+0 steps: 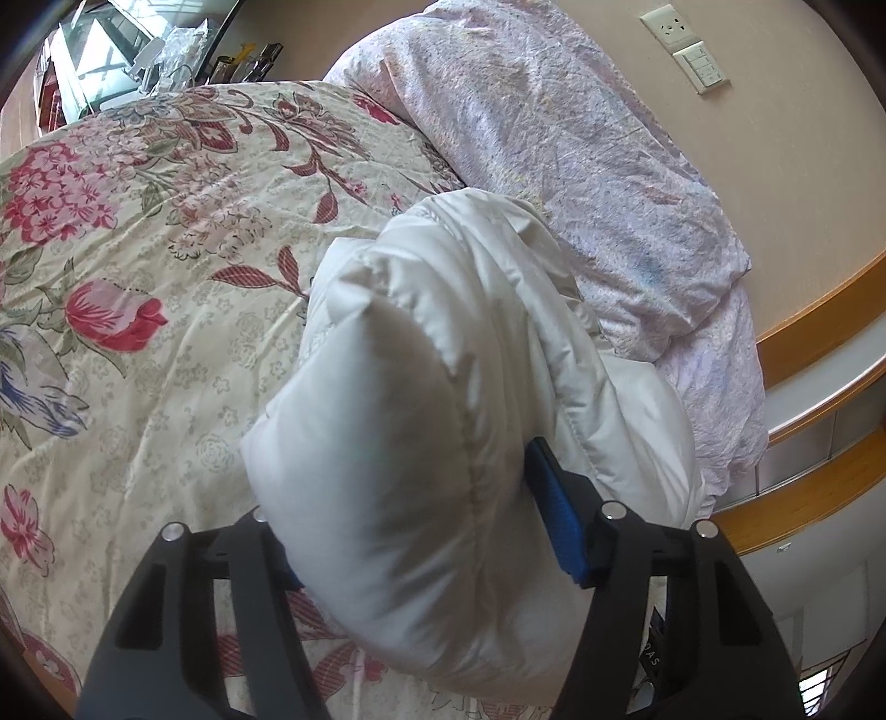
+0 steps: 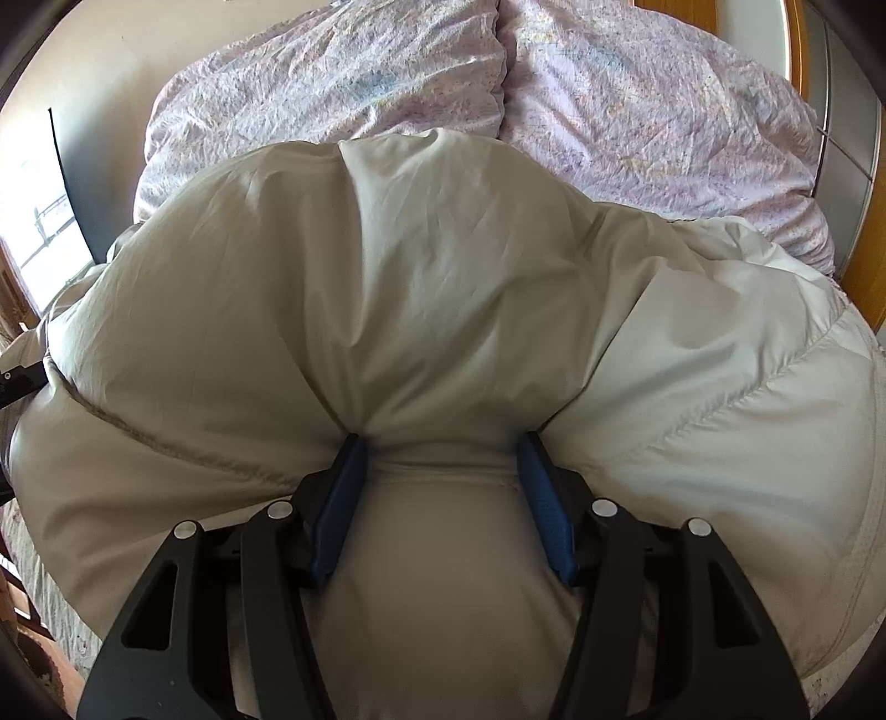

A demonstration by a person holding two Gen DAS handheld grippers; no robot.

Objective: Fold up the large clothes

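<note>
A puffy white down jacket lies bunched on the bed. My left gripper is shut on a thick padded fold of it; the fold bulges between the blue pads and hides the left pad. In the right wrist view the same jacket fills most of the frame. My right gripper is shut on a pinched bunch of its fabric, with a blue pad pressed in on each side.
The bed has a cream floral cover. A crumpled lilac duvet lies along the wall side and shows behind the jacket. A wooden bed frame curves at the right. A cluttered stand is at the far corner.
</note>
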